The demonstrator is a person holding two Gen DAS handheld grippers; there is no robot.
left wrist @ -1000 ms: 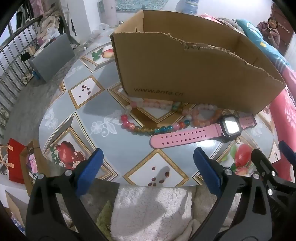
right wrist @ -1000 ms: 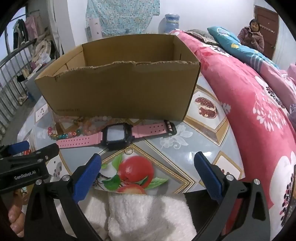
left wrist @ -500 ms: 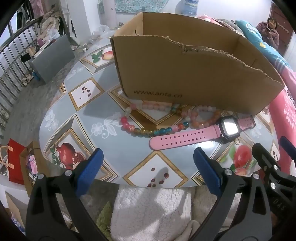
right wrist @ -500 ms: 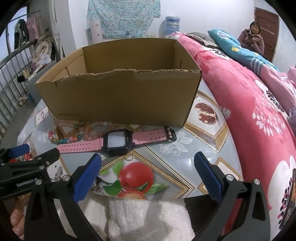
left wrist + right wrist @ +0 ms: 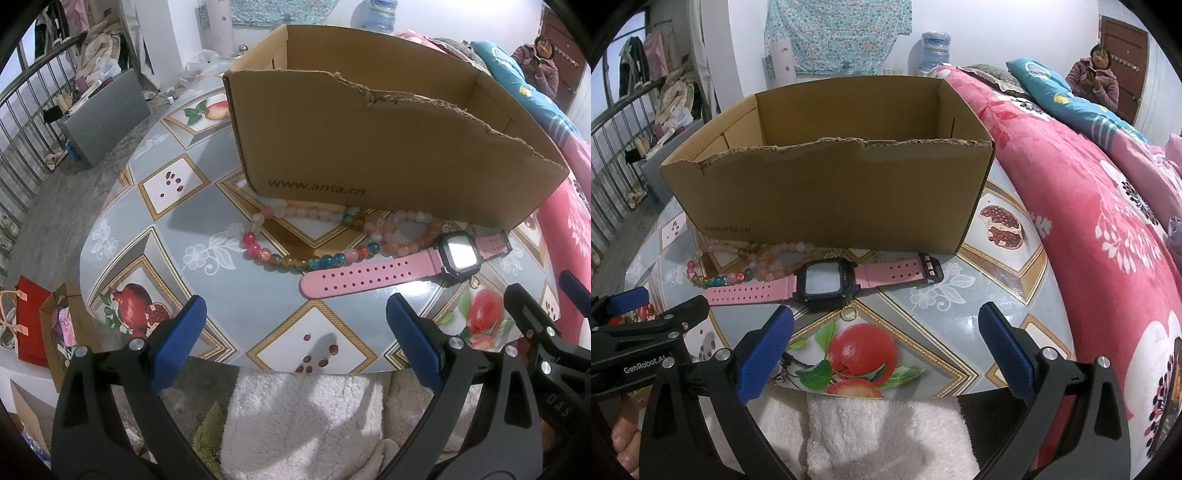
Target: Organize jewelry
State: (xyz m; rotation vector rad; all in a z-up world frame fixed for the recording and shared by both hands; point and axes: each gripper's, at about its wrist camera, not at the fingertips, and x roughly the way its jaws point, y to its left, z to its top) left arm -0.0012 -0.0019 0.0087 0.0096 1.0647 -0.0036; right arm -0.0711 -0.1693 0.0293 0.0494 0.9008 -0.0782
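Right wrist view is showing the right gripper hanging spread wide and empty at the table's near edge, with the pink watch lying flat just ahead of it, right in front of the cardboard box. Left gripper is also sitting spread with nothing in it, facing the bead bracelets. I'm thinking the watch goes first: pinching across the case beats grabbing the floppy strap, and watching that tiny gold ring beside it.
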